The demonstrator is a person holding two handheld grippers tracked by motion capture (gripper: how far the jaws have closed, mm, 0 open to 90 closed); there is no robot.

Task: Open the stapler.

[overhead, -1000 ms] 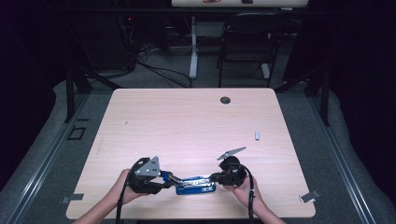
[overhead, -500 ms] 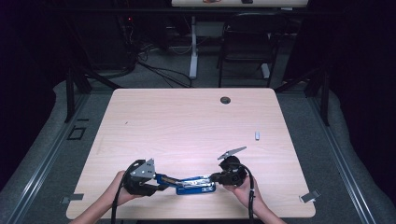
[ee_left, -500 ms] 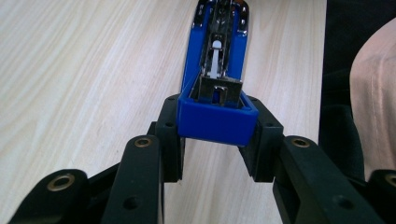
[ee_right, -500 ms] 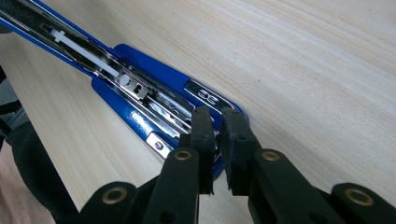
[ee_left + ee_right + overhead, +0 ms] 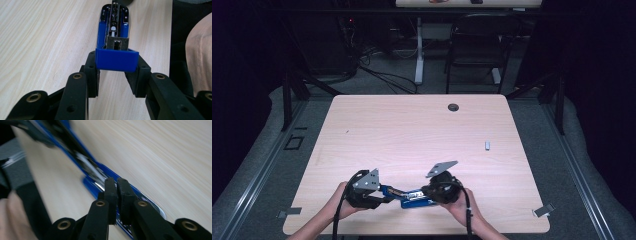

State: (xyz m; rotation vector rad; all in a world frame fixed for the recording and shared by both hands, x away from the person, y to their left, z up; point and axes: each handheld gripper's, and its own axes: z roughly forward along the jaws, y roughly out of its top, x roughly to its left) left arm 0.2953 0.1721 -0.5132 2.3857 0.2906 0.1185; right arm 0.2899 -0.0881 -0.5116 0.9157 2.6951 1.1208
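Pale wood table (image 5: 412,135) under a dim room, and all the action sits at its near edge. Left gripper (image 5: 117,77) first: its jaws are clamped on the blue end of the stapler (image 5: 113,37), pads pressing either side of the plastic block, the body running away from the camera across the wood. From above, that gripper (image 5: 384,196) sits low and level, pinning its end near the tabletop.

Right gripper (image 5: 116,195) now: jaws drawn almost together, with barely a slit between the pads. They lie right over the chrome strip of the stapler (image 5: 100,173), but whether a thin edge is pinched there I cannot tell. The high view puts this gripper (image 5: 424,192) at the opposite end of the stapler (image 5: 409,196), which lies opened out between the two hands.

Handling, as I judge it: stiff, metal and hard plastic, moderately weighty for its size, nothing fragile. The chrome looks slick, so a pinch there could slide; the squared blue plastic end gives the surer hold, across its flat sides. The hinged, sprung parts may snap back if released carelessly.

Farther out, a small grey piece (image 5: 487,145) lies well apart toward the right side, and a dark grommet (image 5: 453,107) sits near the far edge.
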